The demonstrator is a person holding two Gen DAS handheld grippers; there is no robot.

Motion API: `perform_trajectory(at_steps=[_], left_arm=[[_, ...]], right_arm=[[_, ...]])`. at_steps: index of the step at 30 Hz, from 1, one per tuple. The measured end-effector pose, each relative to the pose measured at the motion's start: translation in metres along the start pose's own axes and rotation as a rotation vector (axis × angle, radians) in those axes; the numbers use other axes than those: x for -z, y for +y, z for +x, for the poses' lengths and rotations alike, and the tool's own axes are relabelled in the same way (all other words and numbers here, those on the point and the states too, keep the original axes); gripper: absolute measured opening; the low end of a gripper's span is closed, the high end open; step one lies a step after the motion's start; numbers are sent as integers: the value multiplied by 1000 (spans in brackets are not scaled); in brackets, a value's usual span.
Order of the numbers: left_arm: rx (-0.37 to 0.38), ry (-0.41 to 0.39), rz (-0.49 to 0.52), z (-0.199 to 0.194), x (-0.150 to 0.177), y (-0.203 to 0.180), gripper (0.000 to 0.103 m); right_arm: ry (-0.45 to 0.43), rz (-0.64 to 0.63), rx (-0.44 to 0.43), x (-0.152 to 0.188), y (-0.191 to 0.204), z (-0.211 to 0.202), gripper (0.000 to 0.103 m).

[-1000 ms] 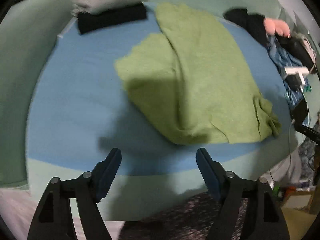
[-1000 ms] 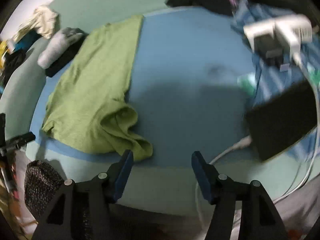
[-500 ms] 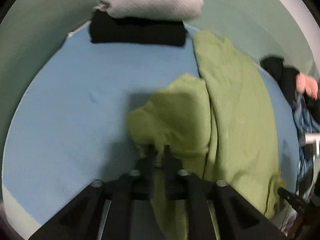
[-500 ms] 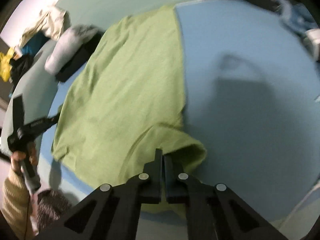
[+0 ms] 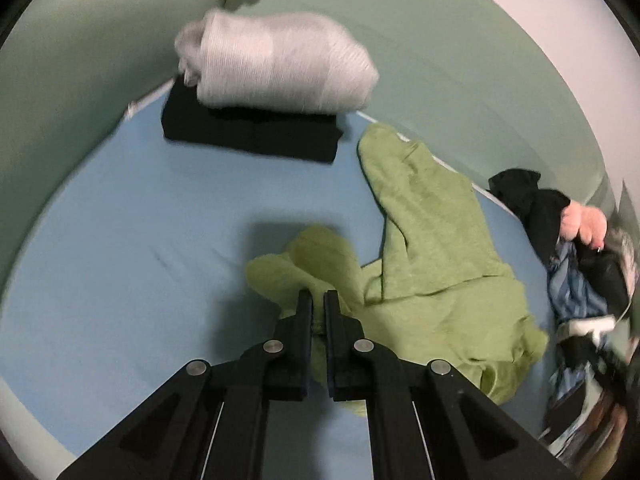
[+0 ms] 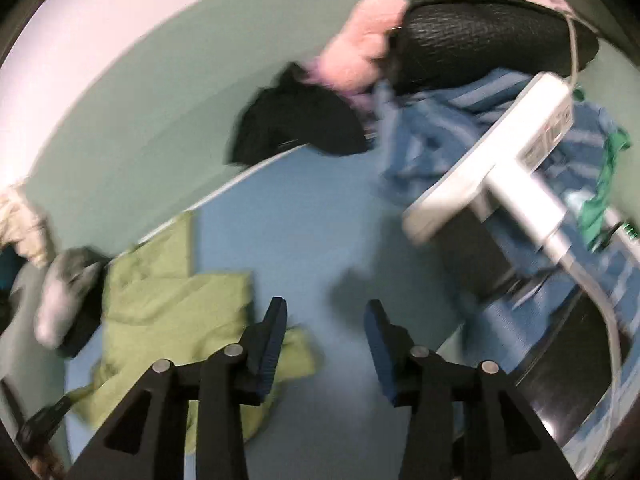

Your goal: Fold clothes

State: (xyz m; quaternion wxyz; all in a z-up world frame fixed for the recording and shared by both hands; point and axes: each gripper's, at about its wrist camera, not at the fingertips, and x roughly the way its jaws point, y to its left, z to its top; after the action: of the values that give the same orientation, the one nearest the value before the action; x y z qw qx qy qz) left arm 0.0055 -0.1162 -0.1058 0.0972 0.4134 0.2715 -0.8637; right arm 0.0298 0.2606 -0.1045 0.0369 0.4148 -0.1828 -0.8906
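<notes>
A green shirt [image 5: 432,248] lies bunched on the blue mat [image 5: 120,240]. My left gripper [image 5: 318,300] is shut on the shirt's near edge, and a fold of green cloth rises just past the fingertips. In the right wrist view the same shirt [image 6: 172,304] lies folded over at the lower left. My right gripper [image 6: 326,312] is open and empty above the blue mat [image 6: 320,240], with its left finger over the shirt's right corner.
A folded grey garment [image 5: 276,68] rests on a folded black one [image 5: 248,132] at the mat's far edge. A pile of dark, pink and blue clothes [image 5: 568,248] lies on the right. A white power strip [image 6: 500,160] and cables sit on blue striped cloth [image 6: 440,128].
My left gripper stayed shut on the shirt and pulled it toward the folded stack, bunching it. My right gripper opened, let go of the shirt and swung right toward the power strip.
</notes>
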Motion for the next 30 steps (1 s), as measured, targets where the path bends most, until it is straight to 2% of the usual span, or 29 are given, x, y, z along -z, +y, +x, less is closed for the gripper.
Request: perform_trajectory(at_steps=[3, 4, 6, 7, 8, 9, 10, 11, 14, 15, 16, 17, 18, 19, 21, 23, 25, 27, 29, 30], left_arm=[[-5, 18, -57, 14, 2, 9, 5], [-5, 21, -57, 14, 3, 9, 5], [3, 37, -28, 11, 9, 5, 10], [7, 45, -13, 9, 12, 3, 28], [9, 51, 18, 8, 15, -1, 61], [9, 52, 75, 8, 20, -8, 73], [7, 49, 152, 6, 26, -17, 77], [-2, 53, 234, 5, 34, -26, 77], [-50, 133, 365, 21, 55, -43, 76], [-66, 160, 408, 26, 62, -48, 75], [-75, 184, 421, 33, 65, -51, 63], [-73, 203, 385, 43, 64, -50, 41], [-76, 208, 343, 52, 61, -48, 29], [-82, 197, 295, 57, 57, -45, 9], [-70, 196, 220, 59, 49, -41, 6], [9, 199, 185, 42, 44, -45, 6], [86, 202, 233, 11, 44, -55, 6], [131, 223, 323, -27, 51, -62, 6], [167, 270, 385, -58, 64, -60, 6], [186, 318, 382, -63, 71, -58, 6]], right_arm=[[130, -145, -76, 38, 29, 8, 42], [164, -205, -77, 50, 41, 13, 42], [171, -350, -37, 71, 68, 23, 42], [157, -428, -18, 79, 82, 27, 46], [150, -492, -3, 85, 94, 30, 50], [147, -543, 10, 87, 105, 35, 56], [148, -589, 18, 90, 114, 41, 56], [153, -632, 22, 94, 121, 48, 56], [197, -719, 51, 99, 129, 79, 49], [207, -729, 72, 101, 129, 87, 30], [215, -735, 98, 104, 129, 94, 14], [203, -732, 115, 105, 129, 96, 8], [189, -720, 116, 104, 127, 92, 1], [174, -688, 109, 101, 124, 84, 0], [117, -582, 68, 83, 111, 52, 0], [48, -492, 19, 63, 96, 6, 0], [-5, -440, -33, 52, 77, -50, 0], [-11, -419, -66, 54, 62, -88, 0], [26, -410, -80, 72, 45, -118, 0], [70, -404, -89, 86, 38, -123, 0]])
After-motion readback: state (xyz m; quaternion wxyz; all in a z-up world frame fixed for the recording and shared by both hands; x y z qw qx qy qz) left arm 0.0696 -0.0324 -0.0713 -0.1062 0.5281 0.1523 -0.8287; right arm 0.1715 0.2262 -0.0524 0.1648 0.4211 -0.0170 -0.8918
